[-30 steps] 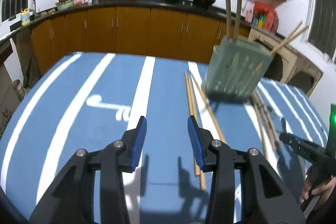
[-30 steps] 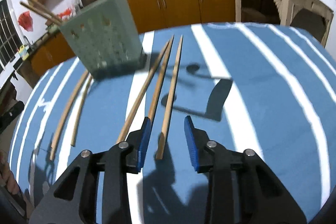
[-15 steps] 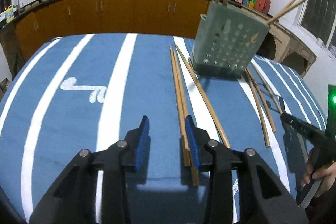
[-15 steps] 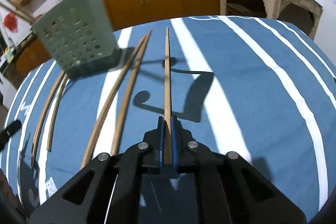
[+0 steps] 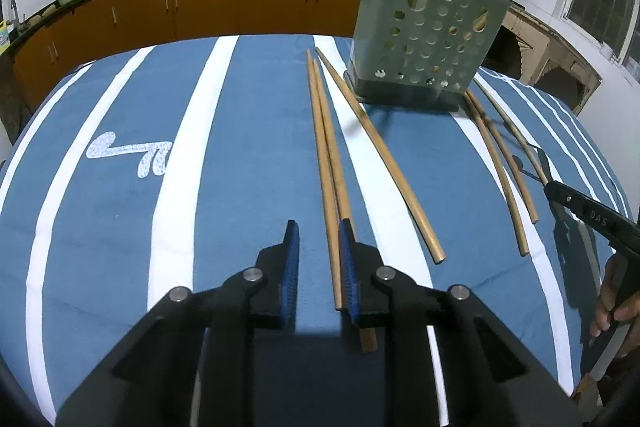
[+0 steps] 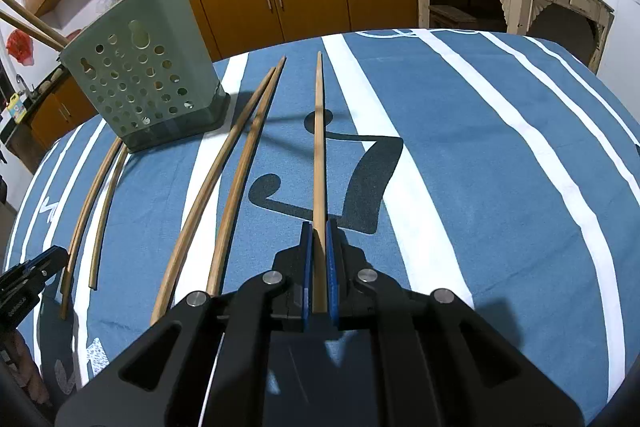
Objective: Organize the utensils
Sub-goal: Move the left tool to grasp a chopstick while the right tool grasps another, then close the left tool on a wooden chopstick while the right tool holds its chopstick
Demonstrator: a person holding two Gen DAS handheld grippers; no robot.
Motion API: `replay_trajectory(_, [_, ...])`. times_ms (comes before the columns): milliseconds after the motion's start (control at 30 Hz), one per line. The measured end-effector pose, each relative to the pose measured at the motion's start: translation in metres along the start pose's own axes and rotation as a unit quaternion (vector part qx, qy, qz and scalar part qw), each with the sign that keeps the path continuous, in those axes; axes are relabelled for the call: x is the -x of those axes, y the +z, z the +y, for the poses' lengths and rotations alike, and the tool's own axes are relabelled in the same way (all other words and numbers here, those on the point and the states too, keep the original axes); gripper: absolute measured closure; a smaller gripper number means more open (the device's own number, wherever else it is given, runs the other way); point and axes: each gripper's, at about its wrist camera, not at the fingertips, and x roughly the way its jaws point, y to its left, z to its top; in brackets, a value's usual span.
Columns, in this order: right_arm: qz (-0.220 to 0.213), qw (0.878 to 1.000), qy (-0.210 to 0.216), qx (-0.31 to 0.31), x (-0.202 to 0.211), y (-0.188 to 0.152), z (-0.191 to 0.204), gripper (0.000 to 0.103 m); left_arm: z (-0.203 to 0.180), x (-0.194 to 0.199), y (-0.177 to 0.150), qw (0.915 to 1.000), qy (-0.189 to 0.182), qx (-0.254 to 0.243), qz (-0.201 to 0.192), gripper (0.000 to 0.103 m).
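Left wrist view: left gripper [image 5: 319, 259] low over the blue striped tablecloth [image 5: 248, 131], jaws closing around the near ends of a pair of chopsticks [image 5: 325, 155]. One stick sits between the pads, the other runs under the right pad; pads not yet pressing, so nothing gripped. A third loose chopstick [image 5: 384, 159] lies just right of the pair. Two more thin ones [image 5: 498, 163] lie further right, past the green perforated holder [image 5: 428, 39], which stands upright at the far side with several chopsticks already poking out the top. Right gripper tip and a hand [image 5: 616, 303] show at the right edge.

Right wrist view: right gripper [image 6: 319, 267] clenched on a single chopstick [image 6: 319, 147], stick pointing away along the cloth, far tip apparently still low near the cloth. Holder sits far left.

Progress: partly done. Some sticks are in the holder, one is grasped but not delivered, roughly four lie loose on the cloth.
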Motion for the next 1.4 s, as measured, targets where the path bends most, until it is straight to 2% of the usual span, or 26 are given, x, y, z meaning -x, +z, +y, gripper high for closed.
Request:
replay_trajectory(200, [0.000, 1.000, -0.005, 0.005, 0.001, -0.002, 0.001, 0.095, -0.004, -0.003, 0.000, 1.0000, 0.008, -0.005, 0.002, 0.082])
replay_trajectory(433, [0.000, 1.000, -0.008, 0.010, 0.001, -0.002, 0.002, 0.095, -0.006, -0.008, 0.004, 1.0000, -0.003, -0.001, 0.001, 0.083])
replay_trajectory(567, [0.001, 1.000, -0.009, 0.019, 0.001, -0.002, 0.002, 0.095, -0.008, -0.009, 0.004, 1.0000, -0.009, -0.001, 0.003, 0.094])
replay_trajectory(667, [0.002, 1.000, -0.007, 0.027, 0.001, -0.002, 0.000, 0.095, -0.008, -0.009, 0.004, 0.9998, -0.014, 0.011, 0.002, 0.094])
replay_trajectory(767, [-0.001, 1.000, -0.024, 0.014, 0.002, 0.000, -0.009, 0.095, -0.006, -0.009, 0.004, 0.9994, -0.021, 0.028, 0.000, 0.095])
replay_trajectory(1033, [-0.002, 1.000, -0.027, 0.012, 0.003, 0.000, -0.014, 0.095, 0.015, -0.006, 0.007, 0.9985, 0.016, 0.053, 0.000, 0.095])
replay_trajectory(1133, [-0.002, 1.000, -0.023, 0.011, 0.003, 0.000, -0.015, 0.095, 0.014, -0.004, 0.003, 0.9988, 0.023, 0.044, -0.001, 0.095])
replay_trajectory(1400, [-0.001, 1.000, -0.022, 0.010, 0.003, 0.001, -0.014, 0.095, 0.010, -0.003, 0.000, 0.9991, 0.023, 0.035, -0.001, 0.093])
